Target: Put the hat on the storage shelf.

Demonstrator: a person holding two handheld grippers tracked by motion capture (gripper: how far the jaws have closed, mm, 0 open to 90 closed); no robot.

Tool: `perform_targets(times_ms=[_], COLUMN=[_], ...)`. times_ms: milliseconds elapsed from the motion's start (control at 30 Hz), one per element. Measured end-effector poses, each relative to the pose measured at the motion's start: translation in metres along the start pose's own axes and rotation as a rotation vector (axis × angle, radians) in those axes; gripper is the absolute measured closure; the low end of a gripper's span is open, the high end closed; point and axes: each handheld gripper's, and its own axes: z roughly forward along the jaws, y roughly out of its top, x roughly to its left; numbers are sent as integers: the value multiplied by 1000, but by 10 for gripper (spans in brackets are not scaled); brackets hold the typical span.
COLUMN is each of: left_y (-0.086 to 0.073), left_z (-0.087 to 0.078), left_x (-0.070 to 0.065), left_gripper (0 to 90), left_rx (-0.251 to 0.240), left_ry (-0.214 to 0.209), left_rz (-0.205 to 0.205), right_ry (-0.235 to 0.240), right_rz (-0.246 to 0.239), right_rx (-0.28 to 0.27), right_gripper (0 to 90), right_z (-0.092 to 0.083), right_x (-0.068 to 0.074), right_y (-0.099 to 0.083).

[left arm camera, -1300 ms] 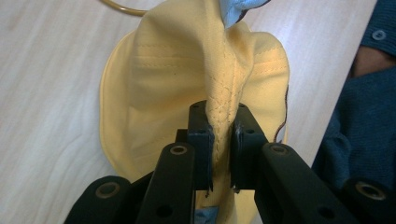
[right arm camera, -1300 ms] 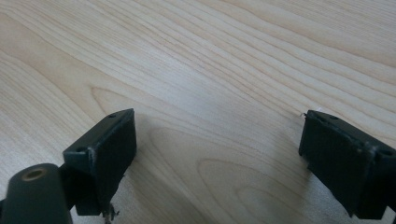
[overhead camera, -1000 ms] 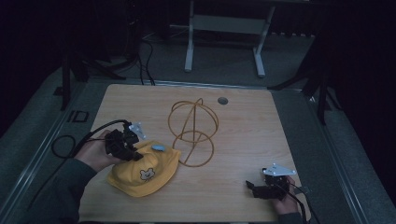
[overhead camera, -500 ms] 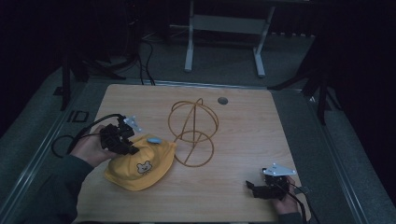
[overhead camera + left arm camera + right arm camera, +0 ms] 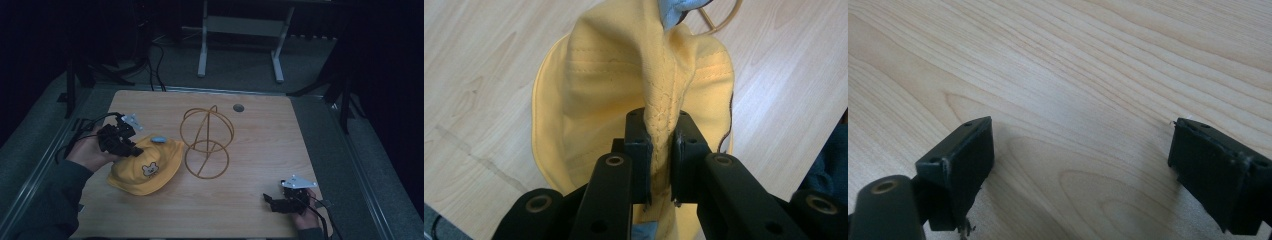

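A yellow child's hat [image 5: 147, 167] with a small bear face and a pale blue tab [image 5: 159, 139] lies at the table's left, one edge pulled up. My left gripper [image 5: 131, 148] is shut on that raised edge. In the left gripper view the hat [image 5: 624, 80] bunches into a seam fold pinched between the black jaws of the left gripper [image 5: 660, 160]. A gold wire dome stand [image 5: 206, 141] rises just right of the hat. Low over bare wood near the front right corner, my right gripper [image 5: 268, 201] is open, and the right gripper [image 5: 1080, 170] holds nothing.
The wooden table [image 5: 260, 145] has a small round grommet [image 5: 238, 107] near its far edge. A black cable [image 5: 90, 127] trails off the left side from the left gripper. Metal frame legs [image 5: 240, 45] stand on the floor beyond the table.
My left gripper has moved left and a little away with the hat's edge in it, dragging the hat leftward off the stand's base. The right gripper has stayed put.
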Motion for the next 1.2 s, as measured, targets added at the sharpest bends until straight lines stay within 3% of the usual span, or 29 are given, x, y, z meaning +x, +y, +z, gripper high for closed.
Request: perform_targets(times_ms=[1200], left_y=[9], left_z=[-43], left_x=[26], left_gripper=[805], left_rx=[-86], left_ry=[24], left_rz=[-31], right_ry=[0], right_rz=[1], right_rx=[0], right_gripper=[110], right_z=[0], right_x=[0], right_y=[0])
